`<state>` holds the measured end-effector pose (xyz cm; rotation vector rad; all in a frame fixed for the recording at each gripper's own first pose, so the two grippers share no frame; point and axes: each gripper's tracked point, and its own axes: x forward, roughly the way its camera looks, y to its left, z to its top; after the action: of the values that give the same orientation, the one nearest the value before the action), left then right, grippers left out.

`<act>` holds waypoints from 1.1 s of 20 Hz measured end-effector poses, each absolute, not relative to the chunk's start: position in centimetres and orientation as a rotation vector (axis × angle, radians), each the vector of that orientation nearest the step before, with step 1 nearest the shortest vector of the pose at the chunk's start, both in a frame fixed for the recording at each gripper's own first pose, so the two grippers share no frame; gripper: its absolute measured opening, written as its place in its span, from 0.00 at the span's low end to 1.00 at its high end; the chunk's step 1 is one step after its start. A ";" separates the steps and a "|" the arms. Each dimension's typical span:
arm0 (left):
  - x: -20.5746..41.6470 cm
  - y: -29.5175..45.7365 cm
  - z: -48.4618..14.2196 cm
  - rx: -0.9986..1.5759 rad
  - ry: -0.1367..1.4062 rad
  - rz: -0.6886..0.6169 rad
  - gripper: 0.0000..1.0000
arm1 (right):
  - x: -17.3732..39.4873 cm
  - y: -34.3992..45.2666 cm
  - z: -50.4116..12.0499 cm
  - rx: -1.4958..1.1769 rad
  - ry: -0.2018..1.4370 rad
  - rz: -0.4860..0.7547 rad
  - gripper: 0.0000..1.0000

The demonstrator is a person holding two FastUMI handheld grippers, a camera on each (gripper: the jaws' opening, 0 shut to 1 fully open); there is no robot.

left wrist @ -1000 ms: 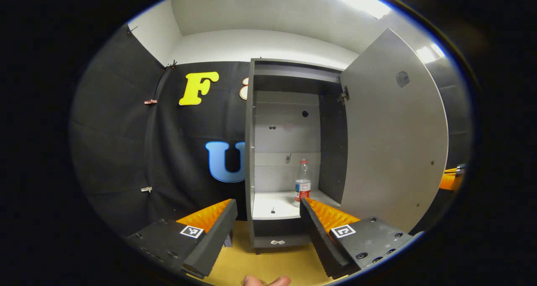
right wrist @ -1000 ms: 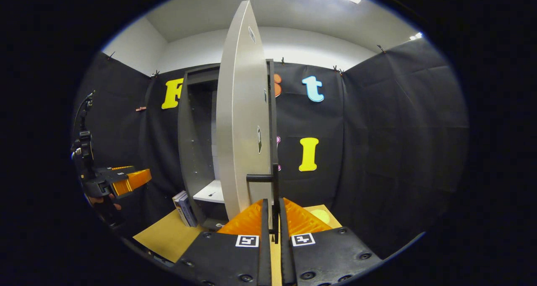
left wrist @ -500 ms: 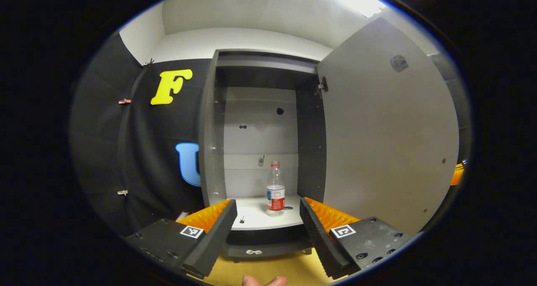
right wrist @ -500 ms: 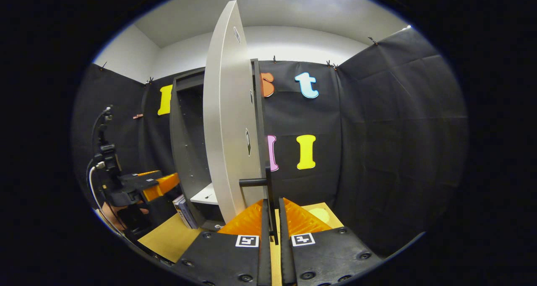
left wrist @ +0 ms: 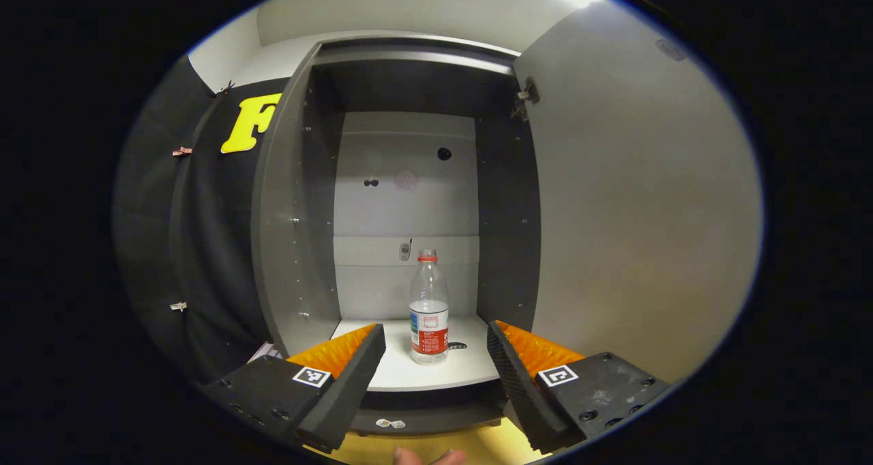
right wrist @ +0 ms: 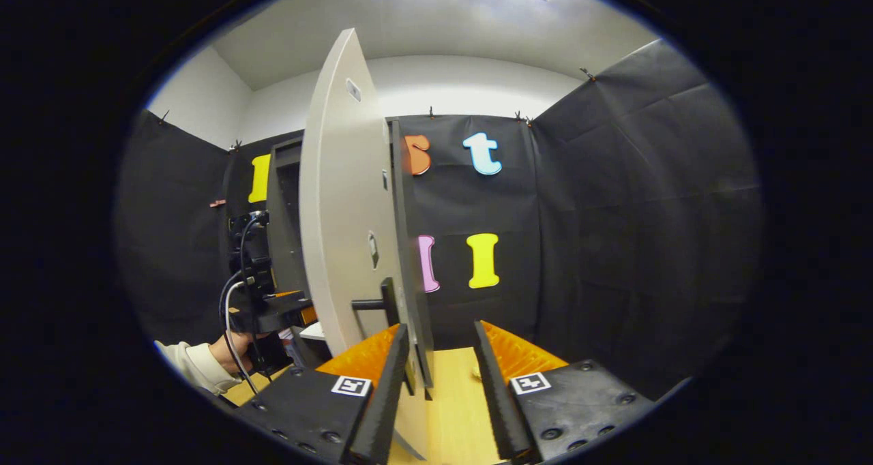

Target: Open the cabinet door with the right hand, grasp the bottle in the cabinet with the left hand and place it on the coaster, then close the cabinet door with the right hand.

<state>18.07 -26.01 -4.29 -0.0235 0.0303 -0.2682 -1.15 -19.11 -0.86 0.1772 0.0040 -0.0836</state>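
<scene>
The grey cabinet [left wrist: 293,199] stands open, its door [left wrist: 634,213] swung wide to the right. A clear bottle [left wrist: 428,308] with a red cap and a red-and-white label stands upright on the white shelf [left wrist: 409,373]. My left gripper [left wrist: 434,328] is open just in front of the shelf, and the bottle sits beyond the gap between its fingers, untouched. In the right gripper view the door [right wrist: 334,213] is seen nearly edge-on with its dark handle [right wrist: 382,303]. My right gripper [right wrist: 440,332] is open, the door's edge standing between its fingers near the left one.
The left gripper [right wrist: 273,308] and the hand [right wrist: 225,352] holding it show by the cabinet's mouth. Books [left wrist: 262,349] lean beside the cabinet's left wall. The cabinet rests on a yellow wooden table [right wrist: 450,397]. Black cloth walls close in the booth.
My right gripper has opened and let go of the door handle. The door swung a little wider. My left gripper moved forward toward the shelf, so the bottle is now nearer and centred between its fingers.
</scene>
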 end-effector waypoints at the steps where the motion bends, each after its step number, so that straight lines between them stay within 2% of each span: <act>1: 19.0 -26.3 -4.5 -0.027 0.034 -0.265 0.95 | -0.7 -20.5 -1.2 0.184 0.013 -0.119 0.77; 2: 20.0 -26.6 -5.0 -0.027 0.039 -0.264 0.95 | -0.5 -21.7 -1.8 0.185 0.019 -0.156 0.99; 3: 20.8 -27.0 -5.2 -0.024 0.042 -0.264 0.95 | -0.3 -22.4 -1.9 0.173 0.011 -0.182 0.89; 4: 21.6 -27.2 -5.4 -0.016 0.040 -0.265 0.95 | -0.1 -23.2 -1.6 0.146 -0.018 -0.203 0.98; 6: 23.1 -27.9 -5.8 0.004 0.039 -0.260 0.92 | 0.4 -24.6 -1.3 0.082 -0.051 -0.235 0.97; 9: 25.8 -28.2 -6.5 0.040 0.050 -0.236 0.95 | 1.4 -24.8 -2.1 0.099 -0.040 -0.215 0.97; 13: 29.2 -28.8 -7.7 0.049 0.063 -0.204 0.92 | 3.2 -26.1 -2.4 0.086 -0.050 -0.212 0.97; 22: 35.7 -29.4 -10.9 0.036 0.090 -0.173 0.95 | 5.7 -26.9 -4.0 0.069 -0.014 -0.194 0.97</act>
<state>35.66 -29.38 -10.93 0.0365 0.0897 -0.1734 5.71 -26.89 -4.04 0.0686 -0.0145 -0.1938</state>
